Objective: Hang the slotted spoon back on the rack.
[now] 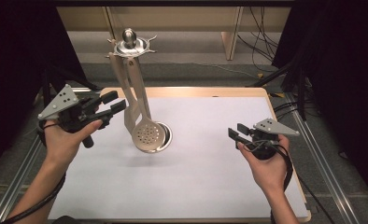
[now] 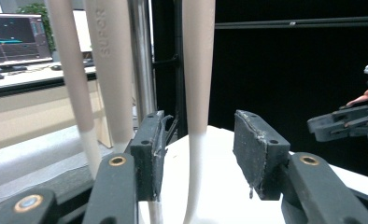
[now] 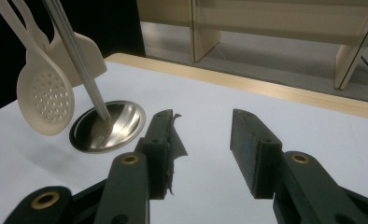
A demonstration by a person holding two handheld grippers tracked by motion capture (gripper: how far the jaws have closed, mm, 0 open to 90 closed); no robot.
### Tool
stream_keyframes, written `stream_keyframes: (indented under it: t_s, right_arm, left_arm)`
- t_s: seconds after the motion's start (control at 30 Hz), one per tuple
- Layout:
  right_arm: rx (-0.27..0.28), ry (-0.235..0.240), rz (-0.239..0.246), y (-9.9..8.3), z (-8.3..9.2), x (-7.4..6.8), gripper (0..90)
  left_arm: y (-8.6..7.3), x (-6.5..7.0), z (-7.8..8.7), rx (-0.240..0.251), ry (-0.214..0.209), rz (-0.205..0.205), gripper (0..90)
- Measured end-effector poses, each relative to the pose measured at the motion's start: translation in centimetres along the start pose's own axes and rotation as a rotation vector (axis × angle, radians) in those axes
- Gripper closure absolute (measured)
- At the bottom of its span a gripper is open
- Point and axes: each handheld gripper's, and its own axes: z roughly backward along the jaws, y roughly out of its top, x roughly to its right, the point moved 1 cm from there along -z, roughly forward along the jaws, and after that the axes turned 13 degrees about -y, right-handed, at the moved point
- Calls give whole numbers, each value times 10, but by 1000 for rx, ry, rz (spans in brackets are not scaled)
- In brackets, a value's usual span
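A metal utensil stand rises from a round steel base (image 1: 166, 135) (image 3: 107, 126) to a hook crown (image 1: 130, 44). Several cream utensils hang from the crown, among them a perforated skimmer (image 1: 147, 135) (image 3: 44, 98). My left gripper (image 1: 114, 103) is level beside the hanging handles, to their left, and open. In the left gripper view one cream handle (image 2: 197, 70) stands in the gap of that gripper (image 2: 198, 135), and neither pad touches it. My right gripper (image 1: 237, 131) (image 3: 201, 149) is open and empty over the white table (image 1: 196, 182), to the right of the stand.
The table has a wooden rim (image 1: 266, 93) at its back and right. Wooden shelf legs (image 1: 231, 42) and cables (image 1: 261, 28) lie behind it. Black curtains hang at both sides. A monitor (image 2: 14, 39) sits on a desk far off.
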Motion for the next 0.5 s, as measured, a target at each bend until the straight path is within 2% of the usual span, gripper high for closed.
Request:
stream_keyframes:
  t_s: [0.37,0.5]
  right_arm:
    - [-4,2,-2,0,0,0,603]
    - [-19,5,-28,-1,1,-2,603]
  left_arm:
    - [-23,-4,8,-23,30,27,528]
    - [-29,-6,9,-30,40,37,527]
